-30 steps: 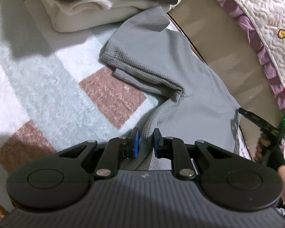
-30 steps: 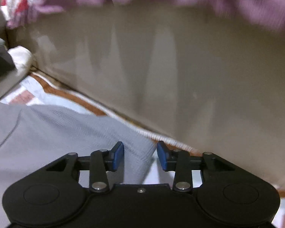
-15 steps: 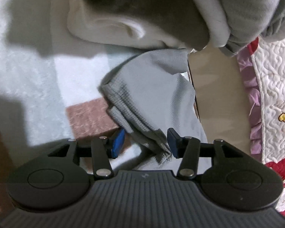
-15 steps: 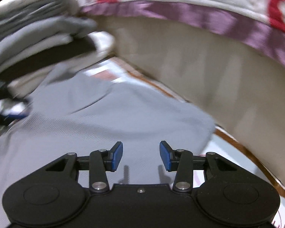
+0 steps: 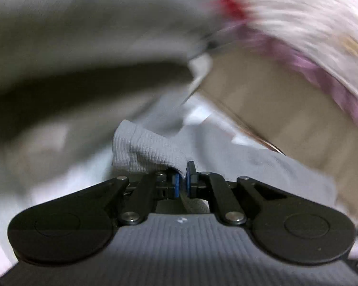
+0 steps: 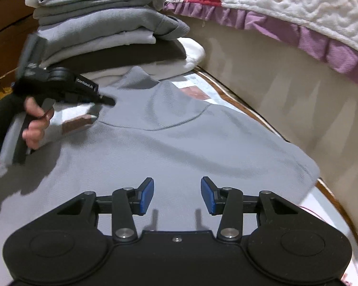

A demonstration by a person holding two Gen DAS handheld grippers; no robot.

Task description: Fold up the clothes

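Grey waffle-knit shirt [image 6: 169,147] lies spread flat on the patterned rug [image 6: 193,93], just beside the stack of folded clothes [image 6: 107,26] and along the bed's beige side [image 6: 286,76]. The left gripper [image 5: 181,181], held in a hand [image 6: 35,121], has its jaws clamped on a bunched shirt edge. The right gripper [image 6: 177,195] hovers over the shirt's near part, jaws apart, holding nothing.

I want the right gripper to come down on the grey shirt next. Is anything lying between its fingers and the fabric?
Nothing visible does. The right gripper is open over bare grey shirt. The left gripper, shut on a fold of the shirt, and the stack of folded clothes are well off to the left and beyond.
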